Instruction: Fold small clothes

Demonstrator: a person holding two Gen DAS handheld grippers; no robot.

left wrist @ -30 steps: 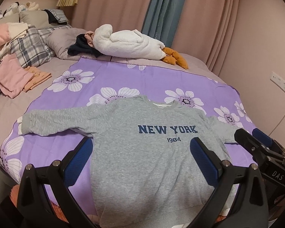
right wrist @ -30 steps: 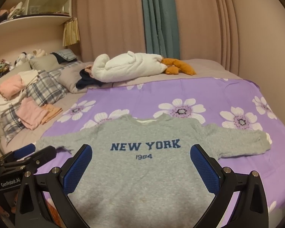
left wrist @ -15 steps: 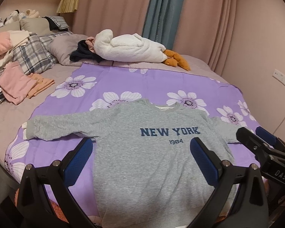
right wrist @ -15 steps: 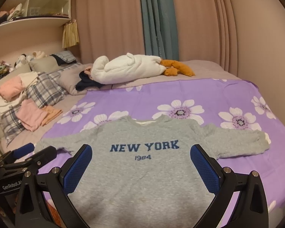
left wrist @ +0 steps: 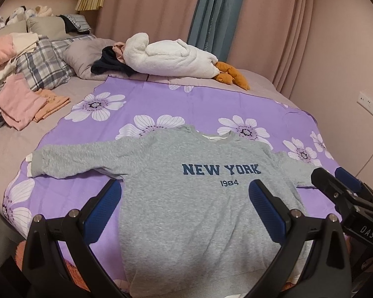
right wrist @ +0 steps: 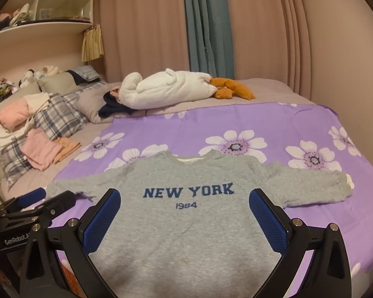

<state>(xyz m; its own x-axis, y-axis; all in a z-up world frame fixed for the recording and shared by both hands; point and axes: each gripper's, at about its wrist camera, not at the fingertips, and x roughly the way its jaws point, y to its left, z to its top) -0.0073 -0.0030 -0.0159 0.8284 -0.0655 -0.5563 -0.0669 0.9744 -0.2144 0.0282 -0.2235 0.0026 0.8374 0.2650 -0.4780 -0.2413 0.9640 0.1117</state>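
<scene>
Sweatshirt (left wrist: pixel 199 198) lies flat, hem at purple sheet's (left wrist: pixel 186 104) near edge

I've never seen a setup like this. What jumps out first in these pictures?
A grey sweatshirt printed NEW YORK 1984 lies flat, face up, sleeves spread, on a purple flowered sheet covering the bed. At the bottom of each view an open gripper with blue pads hangs over its lower part: the left gripper and the right gripper, neither holding anything. Behind, near the curtains, lies a white plush toy with orange feet.
</scene>
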